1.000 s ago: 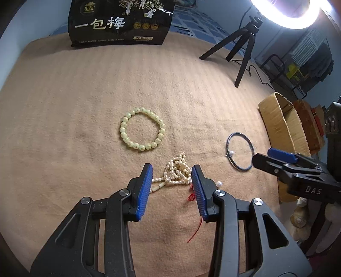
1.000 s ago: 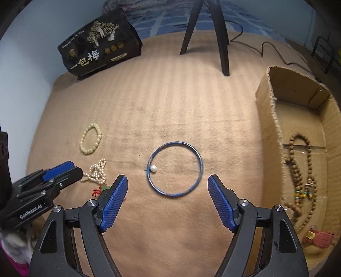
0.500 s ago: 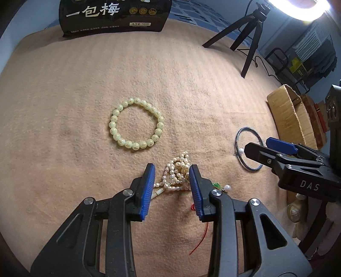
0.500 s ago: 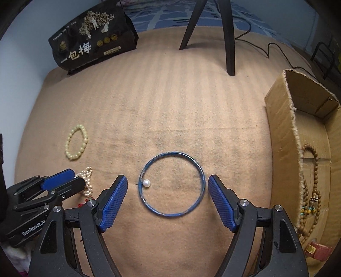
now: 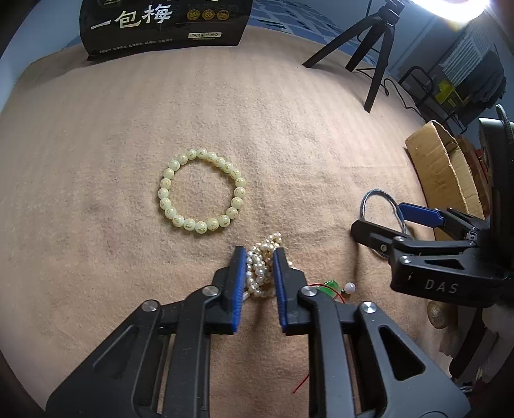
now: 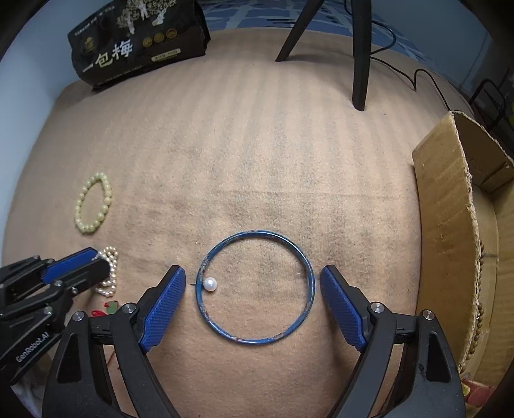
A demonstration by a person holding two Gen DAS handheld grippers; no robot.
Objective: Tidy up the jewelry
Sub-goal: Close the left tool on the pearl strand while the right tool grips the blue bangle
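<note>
My left gripper (image 5: 259, 257) is shut on a bunched white pearl necklace (image 5: 261, 267) lying on the tan blanket; the necklace also shows in the right wrist view (image 6: 109, 273). A red cord with a green bead (image 5: 331, 285) and a loose pearl (image 5: 350, 287) trails to its right. A pale green bead bracelet (image 5: 201, 190) lies flat beyond it. My right gripper (image 6: 253, 286) is open, its pads straddling a blue bangle (image 6: 255, 340) with one white pearl (image 6: 210, 284) on it.
An open cardboard box (image 6: 446, 225) stands at the right, with a brown bead strand at its edge (image 6: 478, 324). A black snack bag (image 5: 163, 22) and a tripod (image 6: 359, 54) stand at the far side of the blanket (image 6: 257, 144).
My left gripper's jaws have closed onto the pearl necklace. My right gripper has moved forward and down, so the blue bangle now lies between its open pads.
</note>
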